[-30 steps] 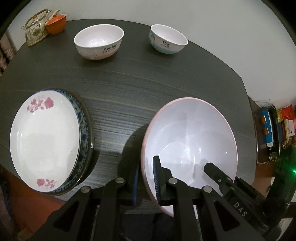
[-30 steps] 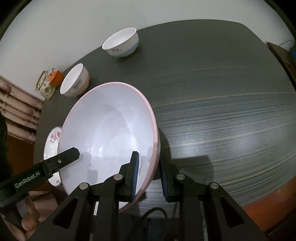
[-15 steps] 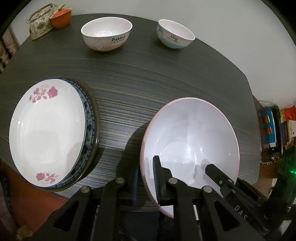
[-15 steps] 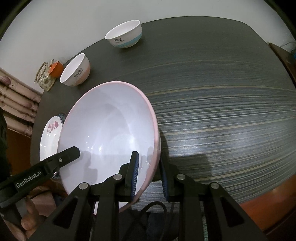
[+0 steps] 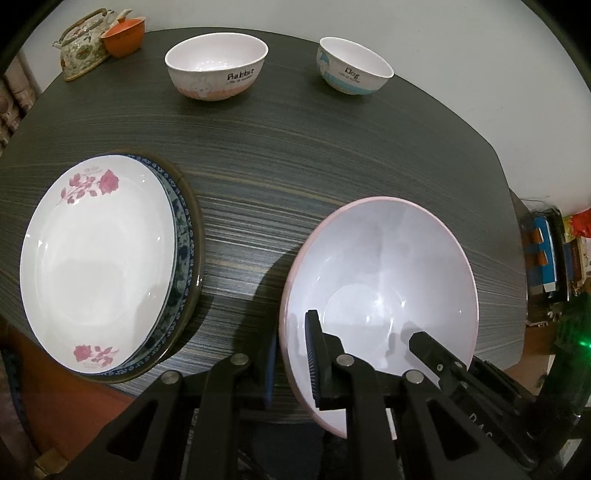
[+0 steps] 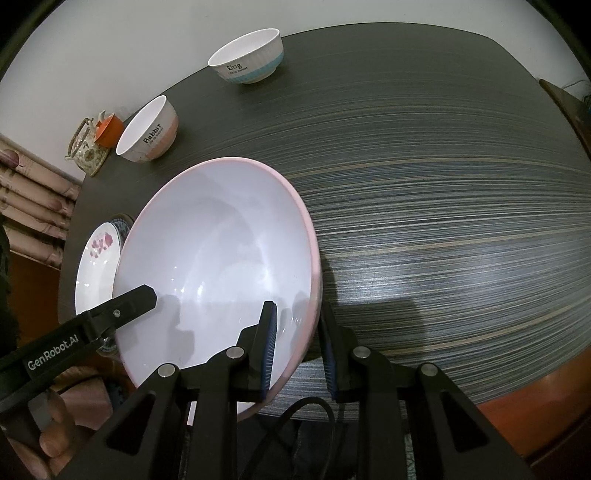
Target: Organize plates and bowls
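Note:
A large pink-rimmed white bowl (image 5: 384, 266) (image 6: 221, 258) hangs tilted over the near part of the dark table (image 5: 295, 147), held from both sides. My left gripper (image 5: 290, 354) is shut on its left rim, one finger inside and one outside. On the opposite rim my right gripper (image 6: 297, 343) is shut the same way. A stack of plates (image 5: 99, 258), rose-patterned one on top, lies at the left. Two small bowls stand at the far edge: the "Rabbit" bowl (image 5: 216, 64) and the "Dog" bowl (image 5: 352, 70).
A floral teapot (image 5: 83, 50) with an orange cup (image 5: 123, 35) stands at the far left corner. A white wall runs behind the table. Shelving with boxes (image 5: 550, 258) lies beyond the right edge. A hand (image 6: 48, 439) shows at the lower left of the right wrist view.
Both views have drifted slightly towards the table's far side, so the small bowls and the plates sit lower in frame. Both grips on the large bowl are unchanged.

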